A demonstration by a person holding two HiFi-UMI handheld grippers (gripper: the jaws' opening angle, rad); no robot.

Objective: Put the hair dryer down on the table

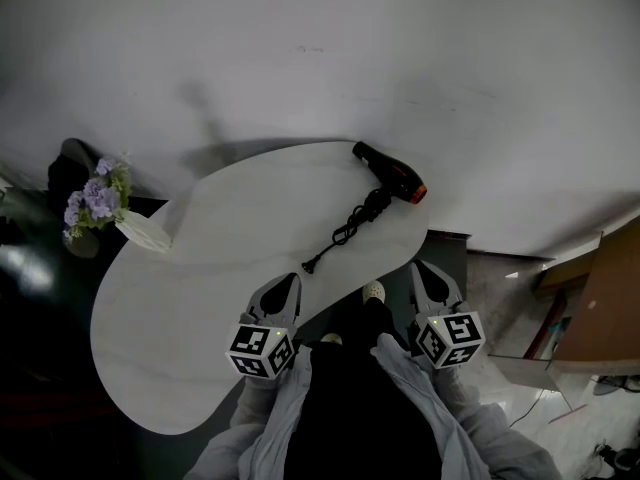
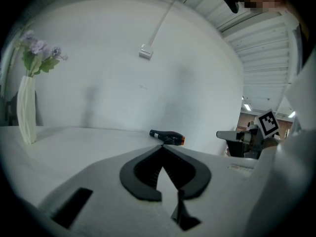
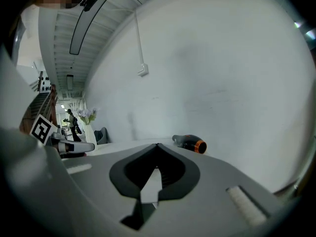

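A black hair dryer [image 1: 392,175] with an orange ring lies on the white table [image 1: 200,268] near its far edge, by the wall. Its black cord [image 1: 350,226] trails toward me and ends in a plug. Neither gripper touches it. My left gripper [image 1: 290,281] hovers over the table's near edge, jaws shut and empty. My right gripper [image 1: 424,269] hangs just off the table's right edge, jaws shut and empty too. The left gripper view shows the hair dryer [image 2: 168,137] far beyond the closed tips [image 2: 162,146]. The right gripper view has the hair dryer [image 3: 189,143] ahead and right of the tips [image 3: 157,144].
A white vase with purple flowers [image 1: 100,200] stands at the table's left end, and the vase [image 2: 27,113] is also in the left gripper view. A dark seat [image 1: 68,165] sits behind it. A cardboard box [image 1: 605,298] stands on the floor at right. The wall runs close behind the table.
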